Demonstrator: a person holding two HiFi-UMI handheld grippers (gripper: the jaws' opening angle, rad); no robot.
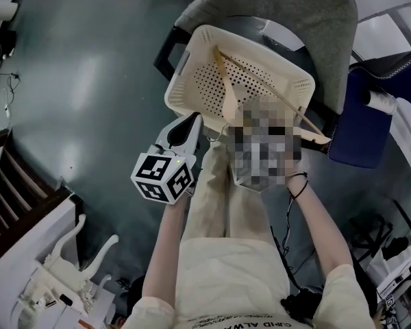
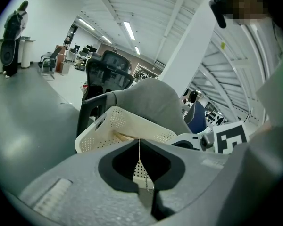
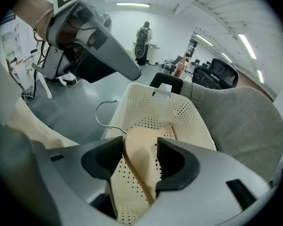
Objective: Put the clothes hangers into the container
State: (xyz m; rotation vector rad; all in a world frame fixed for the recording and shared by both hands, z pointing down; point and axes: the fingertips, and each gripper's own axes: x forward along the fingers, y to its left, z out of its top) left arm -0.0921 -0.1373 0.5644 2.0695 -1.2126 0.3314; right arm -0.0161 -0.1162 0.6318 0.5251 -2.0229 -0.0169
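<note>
A cream perforated basket (image 1: 192,53) (image 2: 108,121) (image 3: 132,95) rests on a grey chair seat. Inside it lies a wooden clothes hanger (image 1: 229,94) (image 3: 141,159), its wire hook (image 3: 105,108) reaching out over the basket's near rim. My right gripper (image 3: 140,145) stands open around one wooden arm of the hanger, with a gap at the right pad. In the head view a mosaic patch hides that gripper. My left gripper (image 1: 195,123) (image 2: 139,142) (image 3: 133,73) hovers at the basket's near edge just above the hook, shut, with nothing held.
The grey office chair (image 1: 281,5) backs the basket. A dark blue object (image 1: 356,115) stands to the right, white plastic pieces (image 1: 61,266) lie at the lower left, and a wooden rail (image 1: 14,204) runs along the left. A person (image 3: 144,36) stands far off.
</note>
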